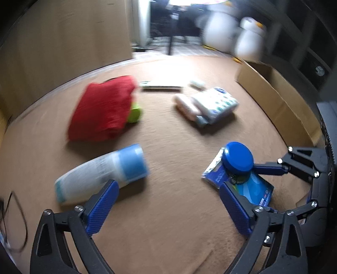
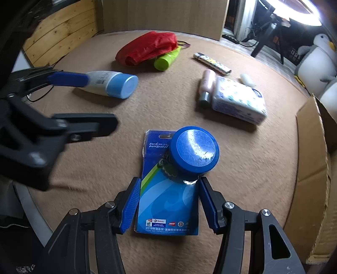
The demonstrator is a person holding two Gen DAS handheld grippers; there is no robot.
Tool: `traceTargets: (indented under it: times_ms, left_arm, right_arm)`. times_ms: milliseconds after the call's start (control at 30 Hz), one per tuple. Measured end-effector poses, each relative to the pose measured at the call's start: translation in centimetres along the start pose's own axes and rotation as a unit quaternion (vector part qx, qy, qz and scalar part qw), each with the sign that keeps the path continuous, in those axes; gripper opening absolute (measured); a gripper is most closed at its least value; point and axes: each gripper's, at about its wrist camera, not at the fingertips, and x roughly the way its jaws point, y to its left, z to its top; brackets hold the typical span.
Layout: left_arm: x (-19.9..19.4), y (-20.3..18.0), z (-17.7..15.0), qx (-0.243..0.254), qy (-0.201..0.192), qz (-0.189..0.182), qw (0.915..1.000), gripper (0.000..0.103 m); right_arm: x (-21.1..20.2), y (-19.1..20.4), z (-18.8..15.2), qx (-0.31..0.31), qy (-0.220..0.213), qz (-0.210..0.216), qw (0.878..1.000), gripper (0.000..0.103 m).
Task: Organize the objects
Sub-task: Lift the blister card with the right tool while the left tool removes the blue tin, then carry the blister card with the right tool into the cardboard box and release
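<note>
Right gripper clasps blue card (left gripper agape)

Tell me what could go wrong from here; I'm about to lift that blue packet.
The round blue tin sits loose on the packet that the right gripper clamps by its edges; tilting could slide it off. The thin packet might bend or slip between the pads. The left gripper, open, is near the bottle, which lies on its side and could roll if nudged.

I see a tan carpet, wooden panelling at left, and glaring light beyond.
</note>
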Motion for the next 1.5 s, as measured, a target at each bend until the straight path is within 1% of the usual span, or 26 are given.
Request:
traceTargets:
  times_ms: [100,233,333,367,533,733,800,1000,1167,1333,1500]
  left_arm:
    - [0.9,-1.9,0.5,0.040,0.003,-0.026,0.9989,0.097]
    - [2.2,-4.2,1.2,0.084,0.010,-0.041,0.9955,0.096]
    - [3.5,-4.9,1.8,0.090,0.024,-0.054,0.9942,0.093]
    - [3.8,-5.0,1.9,0.091,0.028,-0.059,0.9937,0.091]
    - [5.2,-5.7,2.4,0.098,0.038,-0.067,0.9922,0.090]
    - [6.7,-4.7,3.8,0.072,0.042,-0.066,0.9943,0.090]
    - [7.1,-4.3,4.2,0.065,0.041,-0.057,0.9954,0.090]
    - [6.7,-2.9,4.6,0.045,0.035,-0.043,0.9974,0.090]
    - [5.4,-1.0,4.2,0.006,0.028,-0.045,0.9986,0.090]
    - [4.4,-0.4,3.2,-0.007,0.023,-0.040,0.9989,0.090]
    - [3.8,-0.4,2.4,-0.014,0.022,-0.038,0.9989,0.090]
  right_arm:
    - [-0.3,-0.4,-0.7,0.004,-0.001,-0.001,1.000,0.052]
    - [-0.5,-0.6,-0.9,0.002,-0.003,-0.002,1.000,0.052]
    - [-0.5,-0.6,-0.9,0.000,-0.007,-0.001,1.000,0.052]
    - [-0.5,-0.5,-1.0,0.000,-0.008,0.000,1.000,0.052]
    - [-0.6,-0.4,-1.1,-0.007,-0.010,0.000,1.000,0.052]
    - [-0.6,-0.3,-1.1,-0.017,-0.008,0.003,1.000,0.052]
    - [-0.7,-0.2,-1.2,-0.018,-0.006,0.004,1.000,0.052]
    - [-1.3,-0.4,-1.5,-0.013,-0.007,0.006,1.000,0.052]
    - [-1.9,-0.3,-1.9,-0.021,-0.009,-0.009,1.000,0.051]
    - [-2.7,-0.7,-2.5,-0.008,-0.006,-0.011,1.000,0.051]
    - [-3.9,-1.2,-3.0,0.017,-0.015,-0.004,1.000,0.051]
